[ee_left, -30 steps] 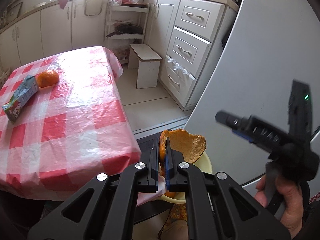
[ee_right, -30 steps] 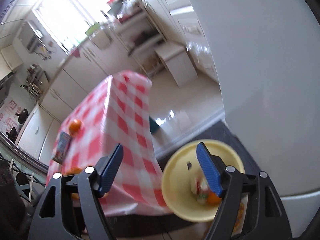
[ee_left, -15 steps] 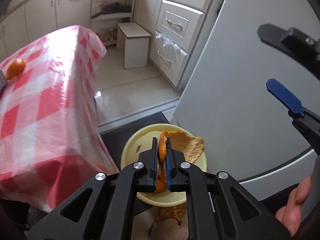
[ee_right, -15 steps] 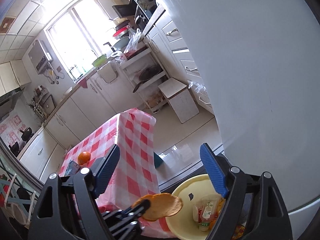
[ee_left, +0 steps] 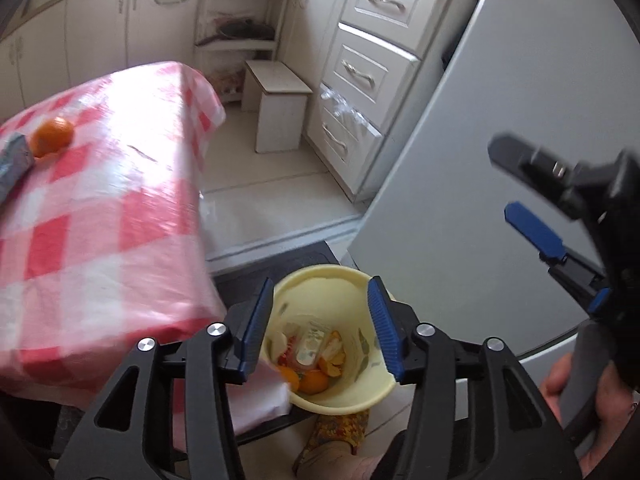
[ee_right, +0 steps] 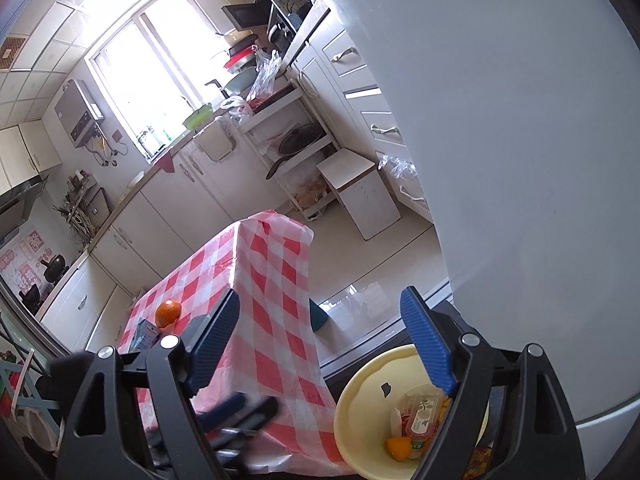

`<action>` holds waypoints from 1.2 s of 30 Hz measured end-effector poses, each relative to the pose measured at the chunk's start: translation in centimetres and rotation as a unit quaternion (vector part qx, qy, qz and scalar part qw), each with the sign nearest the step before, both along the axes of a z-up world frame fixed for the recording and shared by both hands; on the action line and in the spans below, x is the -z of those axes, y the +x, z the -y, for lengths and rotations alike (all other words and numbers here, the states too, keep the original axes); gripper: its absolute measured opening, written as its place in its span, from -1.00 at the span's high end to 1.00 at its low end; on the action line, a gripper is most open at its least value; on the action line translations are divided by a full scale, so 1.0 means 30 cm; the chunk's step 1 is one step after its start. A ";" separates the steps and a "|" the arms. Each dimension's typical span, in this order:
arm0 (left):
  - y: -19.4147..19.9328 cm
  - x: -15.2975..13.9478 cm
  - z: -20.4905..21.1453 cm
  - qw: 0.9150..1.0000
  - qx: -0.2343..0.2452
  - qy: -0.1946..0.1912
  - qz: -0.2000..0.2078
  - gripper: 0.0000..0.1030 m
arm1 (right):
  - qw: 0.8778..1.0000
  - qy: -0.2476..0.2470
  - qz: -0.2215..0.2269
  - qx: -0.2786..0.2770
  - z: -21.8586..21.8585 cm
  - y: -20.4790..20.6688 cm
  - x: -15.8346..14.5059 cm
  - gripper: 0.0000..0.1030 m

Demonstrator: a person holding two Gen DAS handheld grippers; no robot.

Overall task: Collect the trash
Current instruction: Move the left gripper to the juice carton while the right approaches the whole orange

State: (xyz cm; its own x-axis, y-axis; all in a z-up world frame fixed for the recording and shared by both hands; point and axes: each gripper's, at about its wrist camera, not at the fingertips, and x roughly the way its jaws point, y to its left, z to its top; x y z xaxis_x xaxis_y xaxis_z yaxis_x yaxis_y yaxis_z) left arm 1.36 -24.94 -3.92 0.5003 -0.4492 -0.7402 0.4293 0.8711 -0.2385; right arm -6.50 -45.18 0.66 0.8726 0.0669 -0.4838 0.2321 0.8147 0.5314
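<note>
Gaping left tool (ee_left: pixel 320 324) over bin (ee_left: pixel 384 390)

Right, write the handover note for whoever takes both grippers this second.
Left gripper: jaws have just been opening above the yellow bin, nothing between them now; orange peel lies in the bin.
Right gripper: open, empty, held off to the side of the bin.
Done: peel and packaging are in the bin on the floor by the fridge.
Left: a whole orange and a carton sit touching on the checked tablecloth. The carton looks like the next trash to collect; whether the orange counts is your call.
</note>
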 end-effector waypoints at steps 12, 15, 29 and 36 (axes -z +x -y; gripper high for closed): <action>0.182 -0.144 -0.580 0.974 -0.187 0.070 0.110 -0.39 | 0.998 -0.015 -0.017 -0.051 -0.109 0.075 0.000 -0.58; 0.261 -0.136 -0.730 0.963 -0.233 0.083 0.106 -0.41 | 0.998 -0.023 -0.023 -0.062 -0.138 0.095 0.006 -0.58; 0.565 0.014 -0.904 0.964 -0.226 0.128 0.049 -0.60 | 0.993 -0.042 -0.059 -0.098 -0.245 0.190 0.059 -0.58; 0.620 0.061 -0.895 0.969 -0.215 0.121 0.028 -0.50 | 0.989 -0.048 -0.067 -0.124 -0.294 0.228 0.071 -0.58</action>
